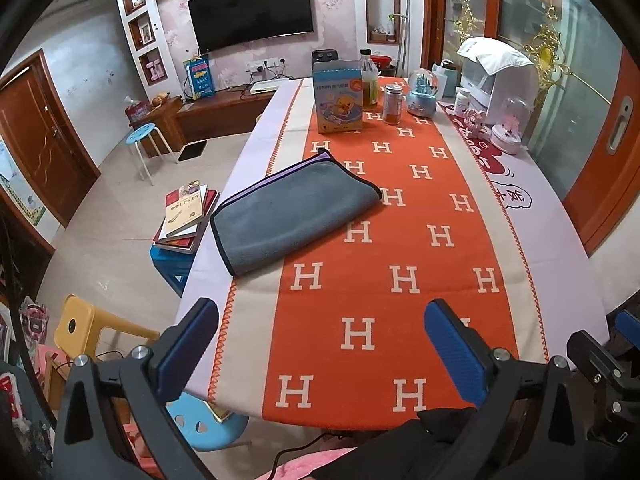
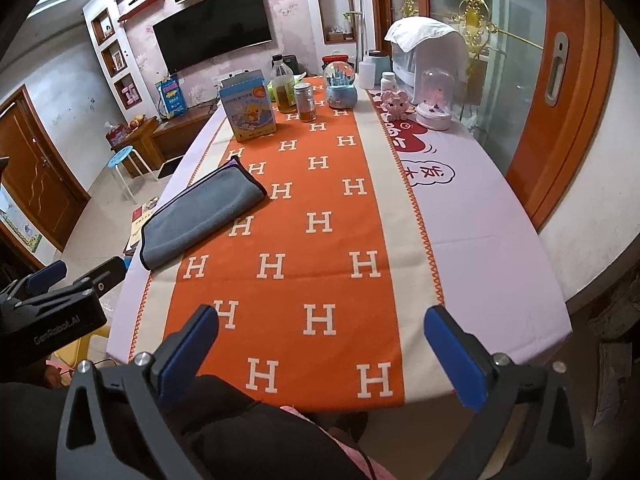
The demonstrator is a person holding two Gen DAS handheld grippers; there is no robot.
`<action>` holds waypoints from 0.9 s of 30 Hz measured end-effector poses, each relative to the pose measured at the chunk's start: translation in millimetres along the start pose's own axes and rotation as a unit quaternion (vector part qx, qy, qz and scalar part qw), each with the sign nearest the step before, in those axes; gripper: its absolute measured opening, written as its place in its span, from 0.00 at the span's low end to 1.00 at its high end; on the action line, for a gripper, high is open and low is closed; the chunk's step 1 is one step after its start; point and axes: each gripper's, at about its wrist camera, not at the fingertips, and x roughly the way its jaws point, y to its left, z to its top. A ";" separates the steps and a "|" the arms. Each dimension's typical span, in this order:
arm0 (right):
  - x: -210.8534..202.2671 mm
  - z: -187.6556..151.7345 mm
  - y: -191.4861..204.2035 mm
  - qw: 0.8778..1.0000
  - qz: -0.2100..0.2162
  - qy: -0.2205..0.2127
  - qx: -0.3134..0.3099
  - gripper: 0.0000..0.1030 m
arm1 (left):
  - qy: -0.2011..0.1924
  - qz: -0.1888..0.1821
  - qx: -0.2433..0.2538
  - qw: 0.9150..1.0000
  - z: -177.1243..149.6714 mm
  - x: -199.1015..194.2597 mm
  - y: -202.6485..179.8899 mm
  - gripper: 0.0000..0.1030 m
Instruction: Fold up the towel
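Towel (image 1: 294,210) lies ahead of both sets of fingers and off to their left, well apart from them, flat on the surface (image 1: 552,216) with its near end over the pale border of the orange runner (image 1: 400,248) and close to the left edge. It is grey plush with a dark bound hem, and a lilac layer shows along its far long side, so it looks already doubled over at least once. The left gripper (image 1: 322,350) is spread wide and carries nothing; in its own view the blue fingers (image 1: 188,350) hang over the near end of the surface. The right gripper (image 2: 322,354) is likewise wide apart and empty, hovering over the near edge, with the towel (image 2: 202,222) further to its left than it is for the other.

Judging by the soft rounded corners and the thick pile, the cloth should be light, limp and not at all fragile; it will sag and drape as soon as it is lifted, and the layers may slide on one another. A pinch at a single layer risks peeling the fold open. The bound hem looks the firmest place to hold, so the two near corners, taken through all layers, seem the best grips. The box (image 1: 338,98) and bottles (image 1: 370,80) stand well beyond the towel, out of the way.
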 end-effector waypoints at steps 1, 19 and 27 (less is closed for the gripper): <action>-0.1 0.0 -0.2 1.000 0.000 0.001 0.000 1.00 | -0.001 0.001 0.003 1.000 -0.5 0.0 -1.1 0.99; 3.3 -0.2 4.8 1.000 -0.004 0.015 -0.003 1.00 | -0.006 -0.009 0.010 1.000 -2.4 -0.7 -4.9 0.99; 6.3 -1.9 2.7 1.000 -0.004 0.021 0.000 1.00 | -0.009 -0.013 0.012 1.000 -0.3 0.4 -6.7 0.99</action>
